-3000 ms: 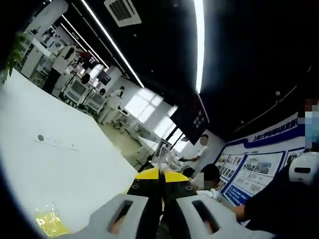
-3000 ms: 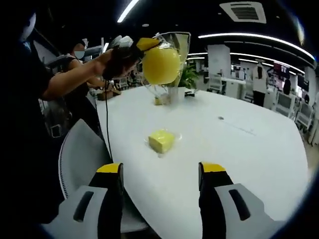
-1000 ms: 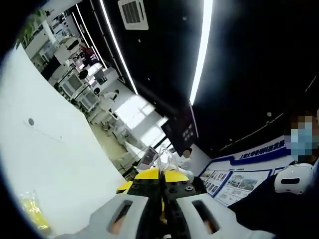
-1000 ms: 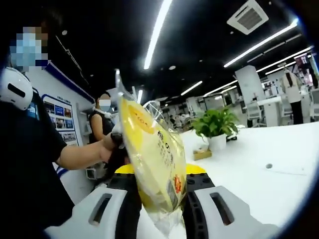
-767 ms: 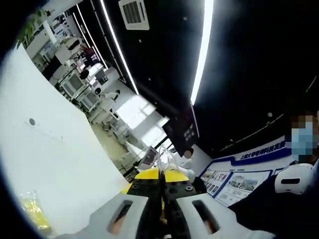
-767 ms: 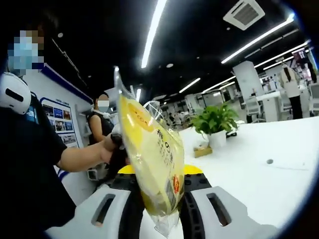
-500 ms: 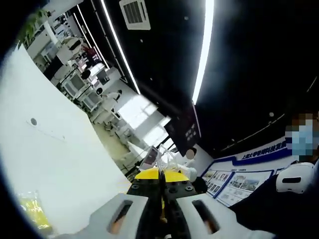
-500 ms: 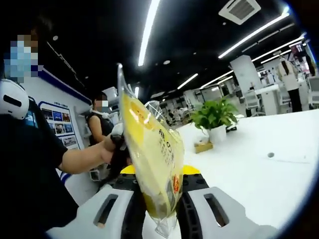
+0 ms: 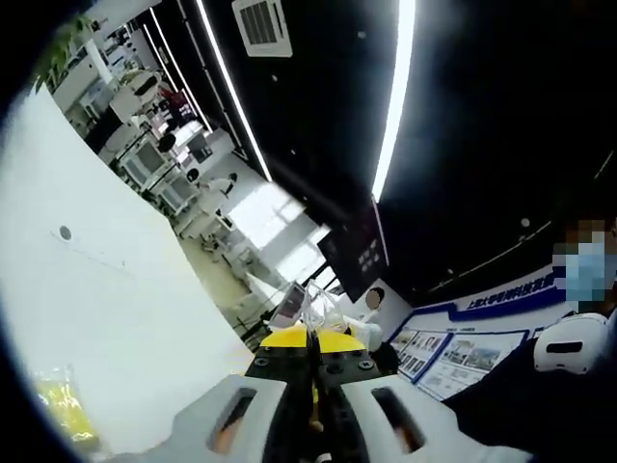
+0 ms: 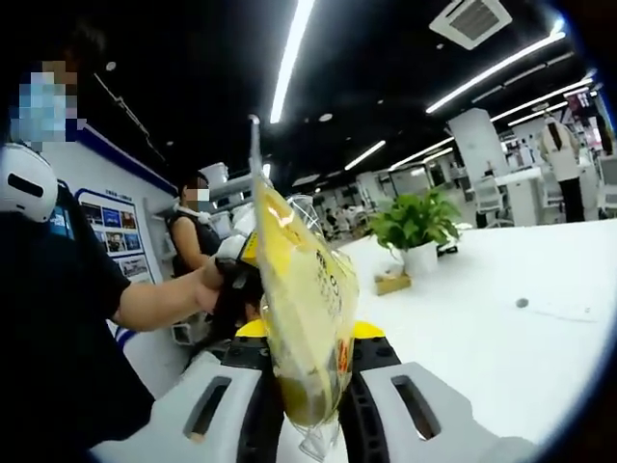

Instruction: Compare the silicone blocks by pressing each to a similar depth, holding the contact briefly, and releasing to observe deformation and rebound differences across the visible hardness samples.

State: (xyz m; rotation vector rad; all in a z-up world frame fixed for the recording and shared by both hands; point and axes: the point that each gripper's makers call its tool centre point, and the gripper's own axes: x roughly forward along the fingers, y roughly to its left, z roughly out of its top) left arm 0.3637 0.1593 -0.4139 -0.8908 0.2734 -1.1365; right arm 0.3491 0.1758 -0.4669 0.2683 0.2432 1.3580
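A clear plastic bag (image 10: 307, 289) with a yellow block inside and printed text on it hangs upright in the air, seen edge-on. My right gripper (image 10: 308, 340) is shut on its lower end. The left gripper (image 10: 241, 272), held in a person's hand, grips the bag's upper left side. In the left gripper view my left gripper (image 9: 311, 340) is shut, with the crinkled clear bag edge (image 9: 310, 311) sticking out past its tips. A second yellow block in a clear wrapper (image 9: 60, 410) lies on the white table (image 9: 106, 289) at the lower left.
The white table (image 10: 482, 328) stretches to the right, with a potted plant (image 10: 415, 231) and a small box (image 10: 393, 283) at its far end. A person's arm and dark clothing fill the left. Another person stands behind. Desks and chairs stand beyond the table.
The bag has twisted slightly between the grippers, and its top has leaned to the right. Both grippers stay shut on it, about where they were.
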